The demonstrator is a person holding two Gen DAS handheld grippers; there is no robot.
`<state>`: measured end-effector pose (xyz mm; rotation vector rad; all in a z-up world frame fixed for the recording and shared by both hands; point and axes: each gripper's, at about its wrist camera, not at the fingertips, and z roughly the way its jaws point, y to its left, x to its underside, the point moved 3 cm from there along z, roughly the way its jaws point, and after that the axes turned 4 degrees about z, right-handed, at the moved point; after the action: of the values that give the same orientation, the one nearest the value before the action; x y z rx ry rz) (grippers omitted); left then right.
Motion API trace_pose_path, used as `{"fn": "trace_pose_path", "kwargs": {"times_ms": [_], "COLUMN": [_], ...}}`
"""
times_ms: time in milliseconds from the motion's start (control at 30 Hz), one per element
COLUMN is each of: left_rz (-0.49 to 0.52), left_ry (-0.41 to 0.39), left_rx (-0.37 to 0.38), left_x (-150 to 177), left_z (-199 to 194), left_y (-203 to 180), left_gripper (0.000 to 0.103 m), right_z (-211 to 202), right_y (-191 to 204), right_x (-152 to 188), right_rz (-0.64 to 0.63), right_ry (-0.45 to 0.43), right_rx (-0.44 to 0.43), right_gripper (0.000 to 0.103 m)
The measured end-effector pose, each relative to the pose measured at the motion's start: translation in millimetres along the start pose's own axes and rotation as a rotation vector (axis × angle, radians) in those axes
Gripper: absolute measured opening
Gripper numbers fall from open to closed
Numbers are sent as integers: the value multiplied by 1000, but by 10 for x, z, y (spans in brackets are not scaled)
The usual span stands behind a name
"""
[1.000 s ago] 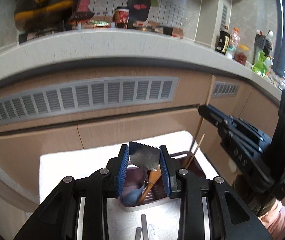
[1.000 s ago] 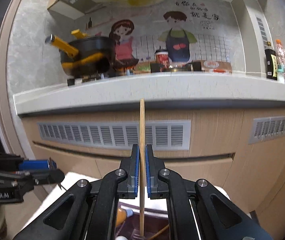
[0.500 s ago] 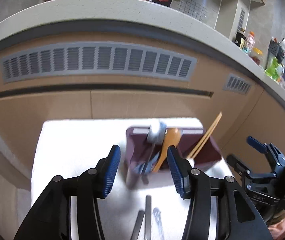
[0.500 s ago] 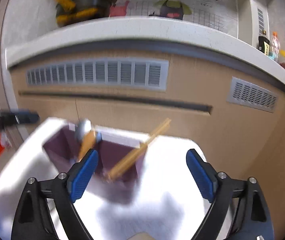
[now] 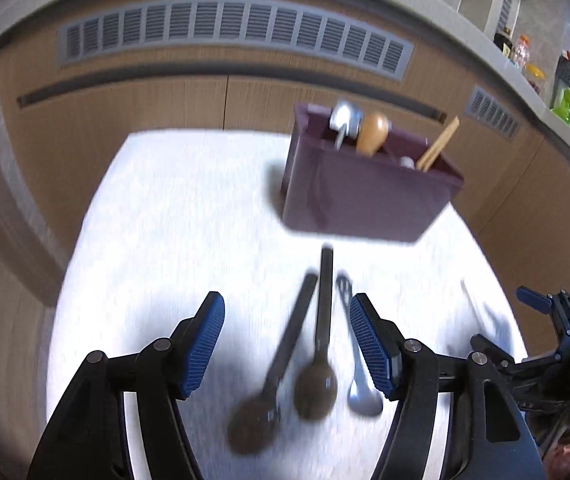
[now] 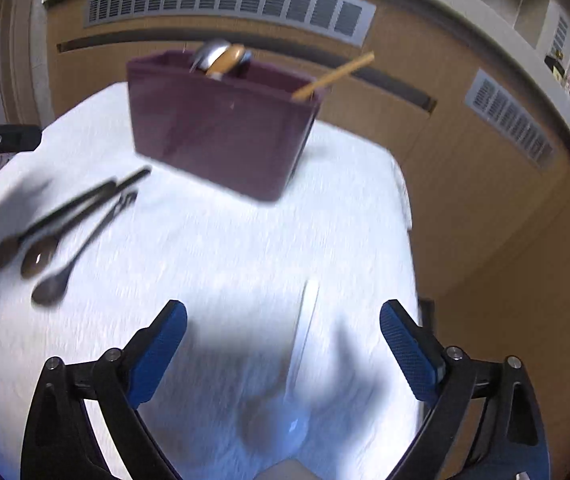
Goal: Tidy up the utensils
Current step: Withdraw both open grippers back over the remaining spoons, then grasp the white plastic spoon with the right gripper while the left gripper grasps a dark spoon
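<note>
Both claws (image 5: 285,344) (image 6: 283,348) wide apart; maroon caddy (image 6: 221,128) w/ utensils upright.

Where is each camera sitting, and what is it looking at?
Left wrist: sits on the left gripper, looking down at three spoons on the white cloth; its blue fingers show, wide apart, and the right gripper peeks in at the side.
Right wrist: sits on the right gripper, looking down at a pale, blurry utensil on the cloth; its own open fingers show.
Both see: the purple utensil box, the spoons, the cloth and the wooden cabinets behind.
</note>
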<state>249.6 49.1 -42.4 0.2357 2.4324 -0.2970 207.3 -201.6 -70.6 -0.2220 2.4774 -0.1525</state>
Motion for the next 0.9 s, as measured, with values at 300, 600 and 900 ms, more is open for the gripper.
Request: {"fn": "trace_pose_path", "kwargs": {"times_ms": [300, 600, 900], "left_rz": [60, 58, 41], "left_ry": [21, 77, 86], "left_rx": [-38, -60, -96], "left_x": [529, 815, 807], "left_z": [-159, -176, -215], "left_y": [-135, -136, -48], "left_gripper": [70, 71, 71], "right_z": [-120, -101, 211], "right_y": [-478, -484, -386], "right_x": [552, 675, 166], "right_rz": [292, 326, 214], "right_ry": [54, 59, 101], "right_rx": [-74, -124, -134], "right_gripper": [98, 76, 32]}}
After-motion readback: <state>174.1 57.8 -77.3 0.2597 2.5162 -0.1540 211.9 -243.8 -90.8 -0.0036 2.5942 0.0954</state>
